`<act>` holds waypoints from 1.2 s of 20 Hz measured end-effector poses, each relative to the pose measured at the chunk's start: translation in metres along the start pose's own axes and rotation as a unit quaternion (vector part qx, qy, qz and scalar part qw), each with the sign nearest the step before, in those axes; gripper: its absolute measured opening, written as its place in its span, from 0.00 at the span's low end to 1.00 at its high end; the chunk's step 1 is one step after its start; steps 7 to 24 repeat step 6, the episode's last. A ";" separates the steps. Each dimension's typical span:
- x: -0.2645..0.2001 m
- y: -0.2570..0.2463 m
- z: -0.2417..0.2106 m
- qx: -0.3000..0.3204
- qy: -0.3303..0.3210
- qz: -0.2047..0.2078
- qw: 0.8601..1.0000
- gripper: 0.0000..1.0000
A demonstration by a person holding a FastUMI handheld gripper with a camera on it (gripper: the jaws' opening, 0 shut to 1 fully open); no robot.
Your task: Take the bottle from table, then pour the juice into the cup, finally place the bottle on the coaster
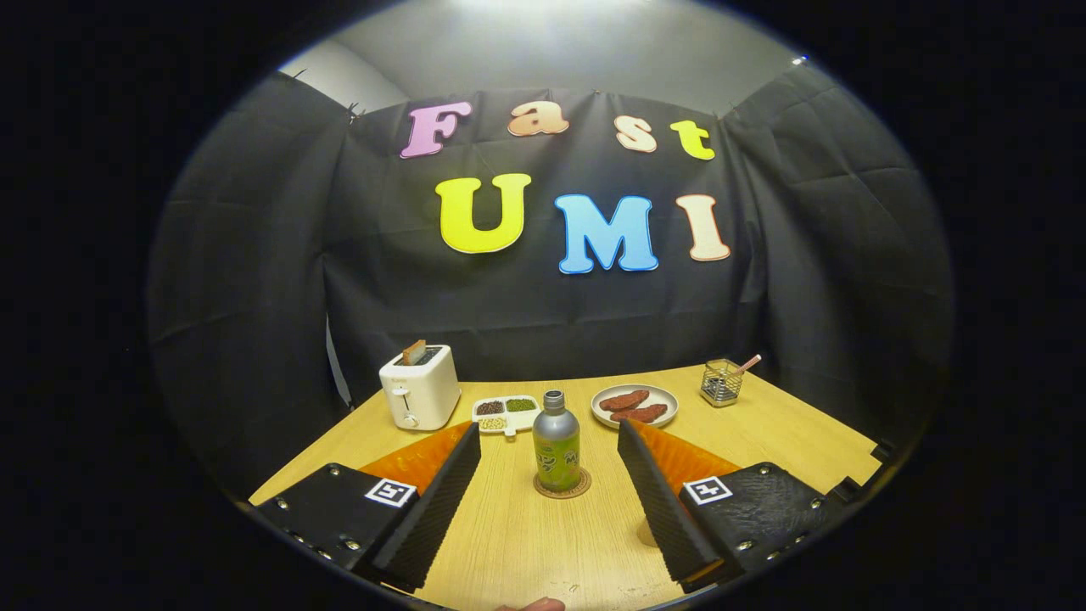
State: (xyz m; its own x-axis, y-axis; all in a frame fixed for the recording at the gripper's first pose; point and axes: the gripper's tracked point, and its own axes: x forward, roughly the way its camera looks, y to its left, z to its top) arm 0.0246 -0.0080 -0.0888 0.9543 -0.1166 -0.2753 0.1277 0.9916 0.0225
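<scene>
Between your spread gripper (pixel 549 458) fingers, bottle (pixel 556 444) is sitting upright on coaster (pixel 562 490). Probably metal: stiff, slick, light. Try gripping mid-body, below neck.

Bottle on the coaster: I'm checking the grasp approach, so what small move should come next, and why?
Probably ease the hand-held gripper straight forward. Its fingers are open and the bottle stands upright on the coaster just ahead, centred between them, untouched. Advancing would bring its body between the fingers for closing.

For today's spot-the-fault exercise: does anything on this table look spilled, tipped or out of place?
Nothing stands out. The bottle stands upright and capped on its coaster, just ahead of the open fingers, and no spill shows on the table.
</scene>
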 end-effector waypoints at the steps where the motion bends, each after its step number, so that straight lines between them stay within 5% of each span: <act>1: -0.003 0.001 0.001 -0.002 0.000 0.000 1.000 0.99; 24: -0.009 0.008 0.006 -0.002 0.002 0.005 1.000 0.99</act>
